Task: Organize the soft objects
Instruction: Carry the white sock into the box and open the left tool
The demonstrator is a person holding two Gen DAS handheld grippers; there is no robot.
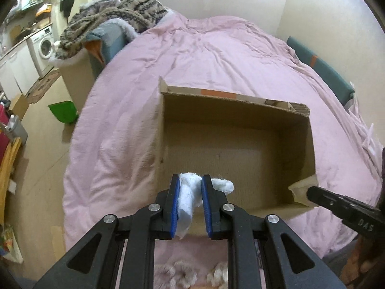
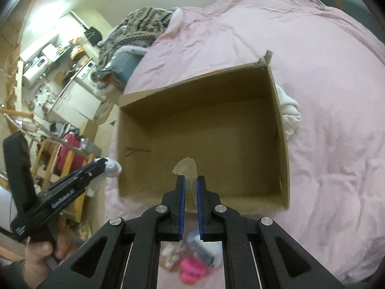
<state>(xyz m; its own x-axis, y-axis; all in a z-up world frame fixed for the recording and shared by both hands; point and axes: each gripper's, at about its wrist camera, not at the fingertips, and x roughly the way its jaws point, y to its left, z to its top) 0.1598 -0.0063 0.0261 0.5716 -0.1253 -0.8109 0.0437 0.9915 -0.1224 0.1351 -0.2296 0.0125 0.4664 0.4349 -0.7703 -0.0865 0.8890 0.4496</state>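
Observation:
An open cardboard box (image 1: pixel 237 107) sits on a pink duvet; it also shows in the right wrist view (image 2: pixel 280 130), and its inside looks empty. My left gripper (image 1: pixel 190 180) is shut on a white soft cloth (image 1: pixel 190 195) and holds it over the box's near edge. It also shows at the left of the right wrist view (image 2: pixel 103 165), with the cloth (image 2: pixel 113 167). My right gripper (image 2: pixel 190 180) is shut on the box's near-right corner flap (image 2: pixel 186 168); its tip (image 1: pixel 312 191) meets that flap (image 1: pixel 299 189) in the left wrist view.
A white cloth (image 2: pixel 290 113) lies beside the box's far side. Below the right gripper lie a pink soft item (image 2: pixel 192 268), a fluffy white item (image 2: pixel 173 252) and a white-blue item (image 2: pixel 204 248). A striped blanket (image 1: pixel 115 12) is piled at the bed's head. A green bin (image 1: pixel 63 112) stands on the floor.

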